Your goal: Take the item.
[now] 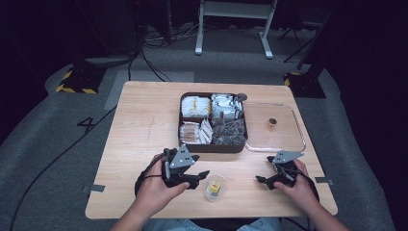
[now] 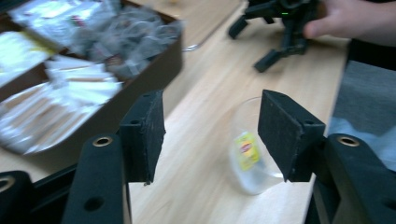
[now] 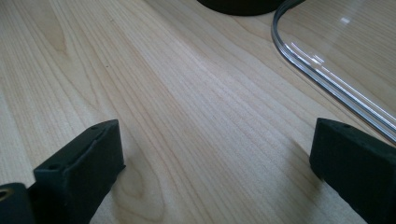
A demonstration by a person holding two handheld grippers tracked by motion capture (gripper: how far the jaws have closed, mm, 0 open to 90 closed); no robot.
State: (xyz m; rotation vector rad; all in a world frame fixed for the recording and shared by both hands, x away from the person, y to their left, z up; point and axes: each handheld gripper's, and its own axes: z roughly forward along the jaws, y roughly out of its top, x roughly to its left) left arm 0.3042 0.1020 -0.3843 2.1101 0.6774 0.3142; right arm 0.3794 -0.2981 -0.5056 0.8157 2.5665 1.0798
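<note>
Left tool (image 1: 204, 175): held in my left hand (image 1: 156, 187); jaws spread wide, released, gripping nothing.
Right tool (image 1: 260, 179): held in my right hand (image 1: 300, 185); jaws spread wide over bare wood, released.
Cup (image 1: 215, 187): small clear plastic cup with a yellow tea-bag tag (image 2: 246, 150) inside; stands upright near the 6 o'clock edge of the tabletop (image 1: 139, 125), just beside my left tool's jaw tips, between my two tools.
Cup in left gripper view: sits ahead of the jaws, offset toward the right-hand jaw, not centred in the gap.
Box (image 1: 211, 147): dark divided box of packets at 12 o'clock from the cup, well apart from it.
Lid (image 1: 300, 137): clear lid lying flat at 3 o'clock of the box, touching or almost touching its side; a small brown item (image 1: 272, 123) rests on it.
Step in hand (judgement): my left tool is lining up to take the cup.
Risk 1: closing while off-centre would let one jaw strike first and push or tip the light cup.
Risk 2: thin plastic may buckle or squirt out under a hard squeeze.
Risk 3: a tilt would spill the tag out.
</note>
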